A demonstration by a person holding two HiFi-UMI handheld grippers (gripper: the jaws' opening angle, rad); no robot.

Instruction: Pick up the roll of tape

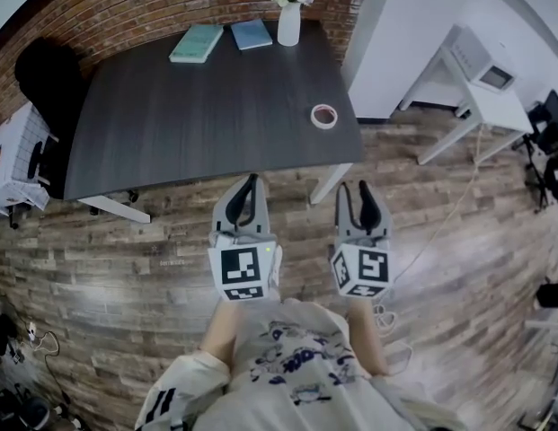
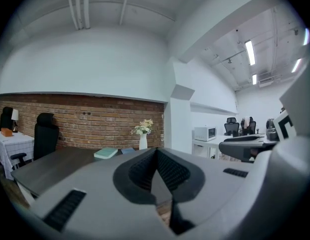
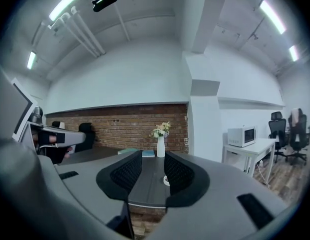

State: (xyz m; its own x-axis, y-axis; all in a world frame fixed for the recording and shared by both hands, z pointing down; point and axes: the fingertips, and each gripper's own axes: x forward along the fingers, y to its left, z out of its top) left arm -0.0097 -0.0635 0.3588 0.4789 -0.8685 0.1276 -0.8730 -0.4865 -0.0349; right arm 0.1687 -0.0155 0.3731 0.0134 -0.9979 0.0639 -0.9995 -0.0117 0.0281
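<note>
In the head view we stand short of the desk (image 1: 207, 115), with both grippers over the wood floor (image 1: 126, 277). The tape (image 1: 324, 116) lies flat by the desk's near right corner, at 11 o'clock from the right gripper (image 1: 353, 187) and well apart from it. That gripper is released and empty. The left gripper (image 1: 252, 182) is clenched on nothing. We judge the reach has barely begun. We should carry the right gripper forward, tip it down, and put one jaw inside the ring and one outside. The tape sits close to the edge, so a shove could slide it off. A vase (image 1: 289, 21) and two books (image 1: 197, 43) stand at the desk's 12 o'clock edge, and a black chair (image 1: 45, 79) at its 9 o'clock.

In the left gripper view the left gripper (image 2: 155, 151) has its jaws meeting, with a brick wall (image 2: 85, 126) beyond the desk.

In the right gripper view the right gripper (image 3: 152, 156) has its jaws apart, and the tape (image 3: 166, 180) shows far off between them. A white table (image 3: 249, 149) bearing a microwave stands at 3 o'clock.
</note>
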